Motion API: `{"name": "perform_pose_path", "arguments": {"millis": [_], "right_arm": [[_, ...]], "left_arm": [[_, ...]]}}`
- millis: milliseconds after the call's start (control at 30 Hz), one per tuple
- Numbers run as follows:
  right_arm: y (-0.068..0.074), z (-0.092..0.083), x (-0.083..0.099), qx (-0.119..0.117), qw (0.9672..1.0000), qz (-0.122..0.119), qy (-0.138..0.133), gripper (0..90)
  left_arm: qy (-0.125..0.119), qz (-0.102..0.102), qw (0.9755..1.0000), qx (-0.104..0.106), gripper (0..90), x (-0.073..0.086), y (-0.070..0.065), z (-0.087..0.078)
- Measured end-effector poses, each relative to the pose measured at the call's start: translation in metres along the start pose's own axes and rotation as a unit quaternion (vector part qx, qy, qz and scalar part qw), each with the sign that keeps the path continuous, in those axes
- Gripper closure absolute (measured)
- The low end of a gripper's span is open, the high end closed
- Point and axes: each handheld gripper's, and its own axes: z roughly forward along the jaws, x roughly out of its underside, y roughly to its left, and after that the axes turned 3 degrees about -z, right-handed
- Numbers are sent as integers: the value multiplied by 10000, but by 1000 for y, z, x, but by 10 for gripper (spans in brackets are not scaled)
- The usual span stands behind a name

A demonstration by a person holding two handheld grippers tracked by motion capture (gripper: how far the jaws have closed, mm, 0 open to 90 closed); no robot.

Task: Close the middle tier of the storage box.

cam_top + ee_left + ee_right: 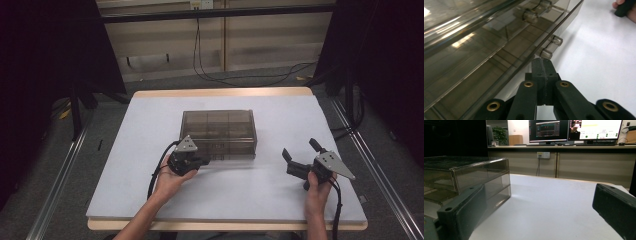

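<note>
Keeping the left gripper point(202, 161), jaws pressed together, at the smoky transparent plastic compartment box's point(219, 131) latch, the wide-open right gripper point(298, 151) should steady the box.

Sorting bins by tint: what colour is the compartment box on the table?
Smoky brown, see-through plastic box; best seen in the high view.

Likely a lab or office, monitors point(574, 130) on a counter, black curtains point(45, 75), cabled floor point(240, 77)
</note>
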Motion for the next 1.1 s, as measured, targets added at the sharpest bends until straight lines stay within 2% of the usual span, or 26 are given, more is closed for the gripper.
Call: {"name": "perform_pose_path", "arguments": {"millis": [167, 800, 933, 1000, 1100], "right_arm": [[0, 0, 0, 0, 10000, -3, 0, 0], [0, 0, 0, 2, 10000, 9, 10, 0], [0, 0, 0, 0, 10000, 3, 6, 0], [0, 0, 0, 1, 10000, 5, 4, 0], [0, 0, 0, 4, 10000, 6, 9, 0]], "left_arm": [[26, 27, 10000, -7, 900, 0, 1, 0], [-58, -107, 9999, -52, 900, -6, 4, 4], [-60, -59, 10000, -47, 900, -7, 4, 5], [-74, -149, 9998, -98, 900, -7, 4, 5], [-95, -177, 9998, -88, 900, -7, 6, 6]]}}
